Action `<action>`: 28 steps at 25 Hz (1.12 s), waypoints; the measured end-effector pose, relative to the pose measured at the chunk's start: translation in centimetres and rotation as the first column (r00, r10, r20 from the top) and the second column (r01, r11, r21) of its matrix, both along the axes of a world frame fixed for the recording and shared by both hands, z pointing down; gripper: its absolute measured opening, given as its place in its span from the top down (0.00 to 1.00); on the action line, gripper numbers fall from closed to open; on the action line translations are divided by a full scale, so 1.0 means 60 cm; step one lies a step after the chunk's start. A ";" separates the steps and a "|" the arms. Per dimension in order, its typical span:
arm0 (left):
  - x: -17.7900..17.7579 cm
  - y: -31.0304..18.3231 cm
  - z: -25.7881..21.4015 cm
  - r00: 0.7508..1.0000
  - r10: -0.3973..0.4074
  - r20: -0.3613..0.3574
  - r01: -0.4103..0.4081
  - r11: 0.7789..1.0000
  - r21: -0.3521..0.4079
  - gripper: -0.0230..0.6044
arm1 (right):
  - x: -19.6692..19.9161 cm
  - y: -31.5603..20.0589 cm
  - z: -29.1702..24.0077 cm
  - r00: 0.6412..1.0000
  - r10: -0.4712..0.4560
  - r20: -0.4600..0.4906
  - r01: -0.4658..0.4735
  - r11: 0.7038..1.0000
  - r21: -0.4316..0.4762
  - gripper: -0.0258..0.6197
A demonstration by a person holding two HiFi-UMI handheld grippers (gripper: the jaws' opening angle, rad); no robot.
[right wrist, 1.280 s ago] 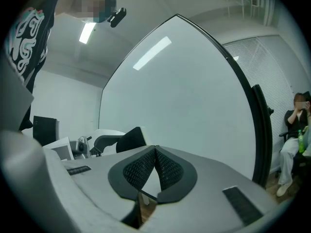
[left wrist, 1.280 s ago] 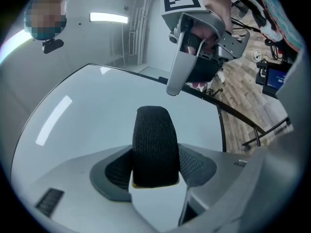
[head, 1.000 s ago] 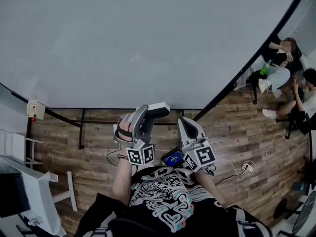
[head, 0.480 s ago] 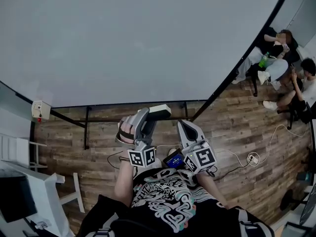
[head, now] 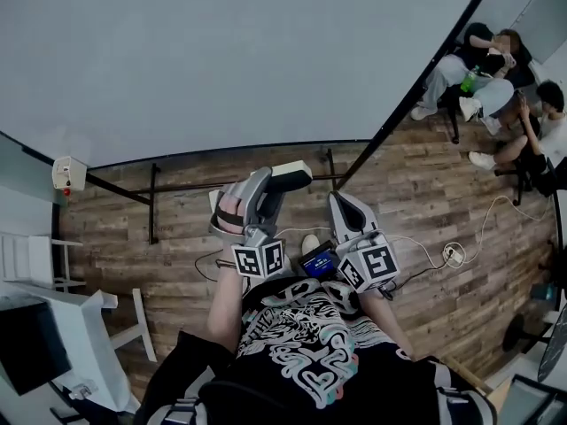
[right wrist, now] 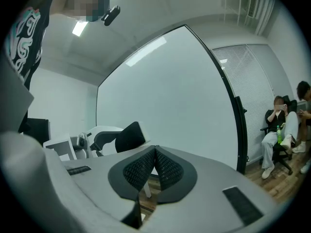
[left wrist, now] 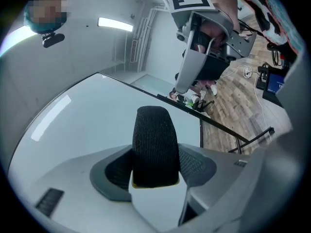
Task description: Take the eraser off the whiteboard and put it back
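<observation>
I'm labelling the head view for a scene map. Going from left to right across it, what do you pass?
Beige wall box → left tongs gripping the eraser → right tongs, shut and empty → seated people at the far right.

one eraser [head: 291, 175], one whiteboard [head: 239, 60], two tongs [head: 271, 188] [head: 340, 201]

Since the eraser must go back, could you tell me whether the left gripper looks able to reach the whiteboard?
Probably yes: the left gripper holds the eraser and faces the whiteboard, with nothing visible between them.
</observation>
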State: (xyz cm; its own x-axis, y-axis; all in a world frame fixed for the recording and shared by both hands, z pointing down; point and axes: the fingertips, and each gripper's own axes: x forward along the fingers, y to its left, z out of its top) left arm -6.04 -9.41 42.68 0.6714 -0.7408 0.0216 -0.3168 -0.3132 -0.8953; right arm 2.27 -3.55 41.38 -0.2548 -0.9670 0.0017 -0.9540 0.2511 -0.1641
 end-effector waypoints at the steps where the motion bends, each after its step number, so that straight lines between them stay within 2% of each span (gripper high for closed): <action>1: 0.001 0.005 -0.002 1.000 0.001 -0.001 -0.001 1.000 -0.001 0.53 | 0.002 0.004 -0.002 1.000 0.003 0.002 -0.003 1.000 0.003 0.94; 11: -0.006 0.021 -0.017 1.000 -0.019 0.015 0.019 1.000 0.014 0.53 | 0.013 0.005 -0.011 0.999 0.008 0.044 -0.010 1.000 0.026 0.94; 21: -0.007 -0.035 -0.001 0.998 -0.059 0.034 0.059 0.998 0.003 0.53 | 0.031 -0.033 0.000 0.999 0.004 0.048 -0.005 1.000 0.012 0.94; 28: 0.019 -0.088 0.006 0.997 -0.071 0.032 0.071 0.997 -0.002 0.53 | 0.058 -0.082 0.008 0.999 -0.007 0.043 0.007 1.000 0.005 0.94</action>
